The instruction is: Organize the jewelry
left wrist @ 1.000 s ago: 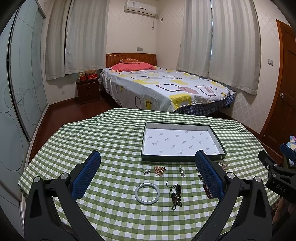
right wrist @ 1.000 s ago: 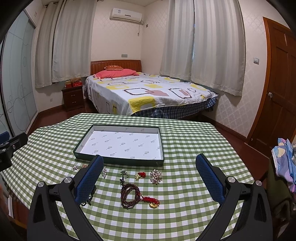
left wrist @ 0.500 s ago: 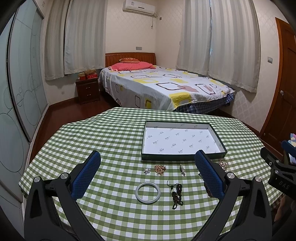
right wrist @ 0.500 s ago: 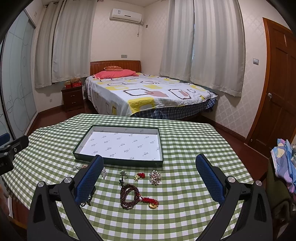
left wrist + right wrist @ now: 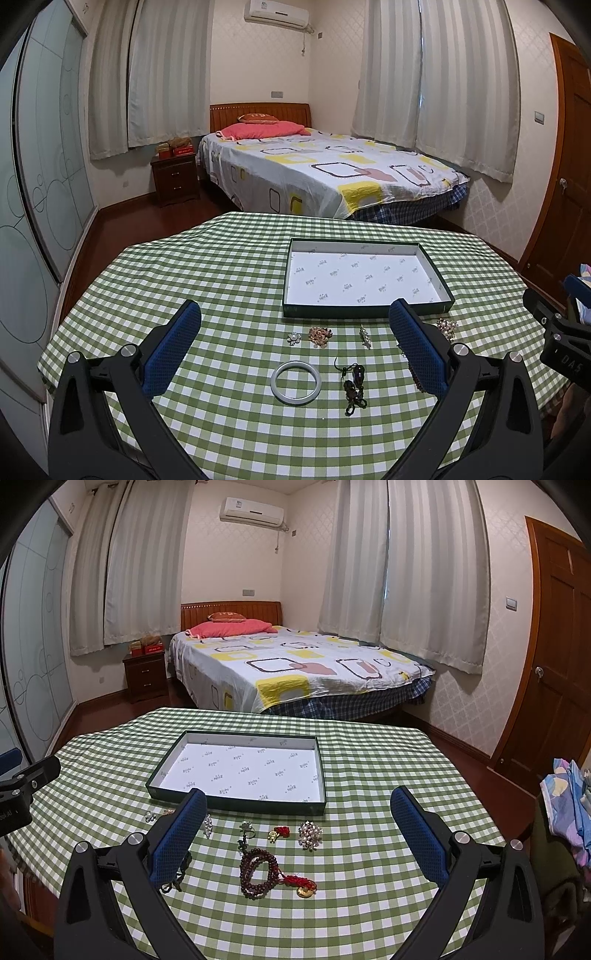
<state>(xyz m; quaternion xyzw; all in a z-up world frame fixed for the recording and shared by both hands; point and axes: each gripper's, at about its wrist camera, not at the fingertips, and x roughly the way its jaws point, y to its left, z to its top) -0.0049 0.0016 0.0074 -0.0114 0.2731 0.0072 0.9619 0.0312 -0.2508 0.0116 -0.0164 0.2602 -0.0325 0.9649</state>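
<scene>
- The left gripper [image 5: 295, 345] hangs above the near part of the desk [image 5: 221, 280], its blue-padded fingers [image 5: 171, 350] spread wide apart and holding nothing.
- Between those fingers, low on the green checked cloth, lies a pale bangle [image 5: 295, 383]; just right of it sits a dark corded pendant [image 5: 354, 384].
- Farther ahead of the left gripper runs a row of small pieces: a pearl flower brooch [image 5: 293, 337], a gold-brown cluster brooch [image 5: 320, 335] just beside it, then a slim sparkly pin [image 5: 365, 335].
- Beyond that row stands the dark-rimmed tray [image 5: 367, 308], lined with white printed paper and holding no jewelry.
- The right gripper [image 5: 308, 830] also hovers over the desk with its fingers [image 5: 419, 840] wide apart and nothing between them.
- Between its fingers, nearest the camera, lies a dark red bead bracelet [image 5: 258, 873] with a red knot and gold charm [image 5: 306, 890] at its right end.
- Just ahead of the beads sit a silvery ring [image 5: 246, 829], a small red and gold charm [image 5: 279, 832] and a pearl cluster brooch [image 5: 309, 834], all short of the tray's front wall.
- The left finger of the right gripper hides part of the dark cord piece behind it.
</scene>
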